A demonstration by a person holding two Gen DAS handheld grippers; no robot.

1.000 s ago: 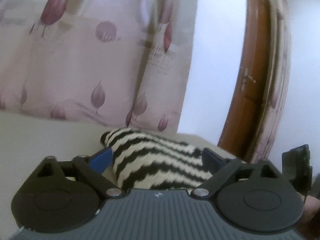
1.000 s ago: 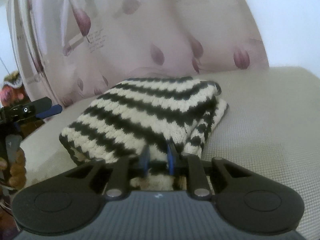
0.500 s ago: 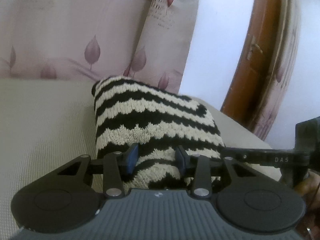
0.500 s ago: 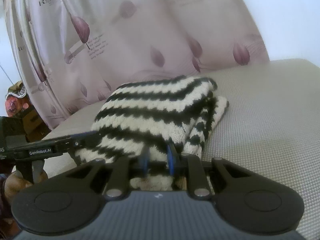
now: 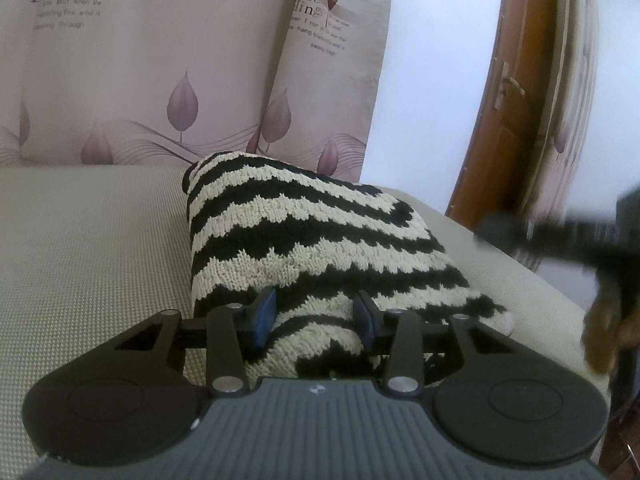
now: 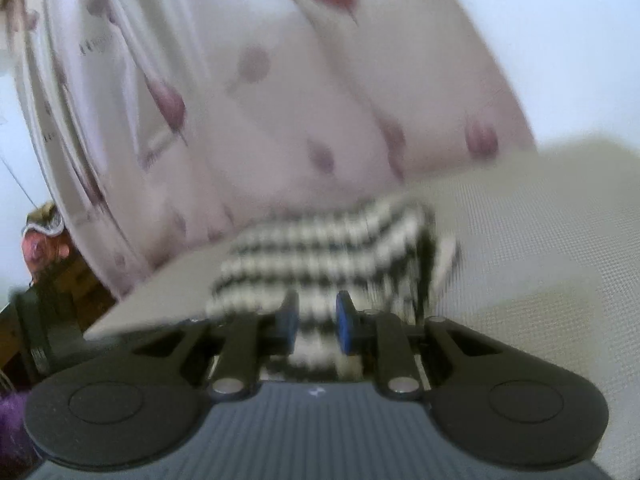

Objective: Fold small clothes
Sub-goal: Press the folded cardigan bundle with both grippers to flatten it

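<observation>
While folded thick at frame centre, black-and-cream zigzag knit [image 5: 312, 240] pinched by left tool [image 5: 316, 320]; right tool [image 6: 314, 320] blurred, grip unclear.

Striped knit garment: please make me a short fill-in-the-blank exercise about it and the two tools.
1. The folded knit garment has cream and ____ stripes.
2. It lies on a ____ woven surface.
3. The pads of the left tool are ____ in colour.
4. The right tool view is ____ by motion.

Missing words: black; beige; blue; blurred
</observation>
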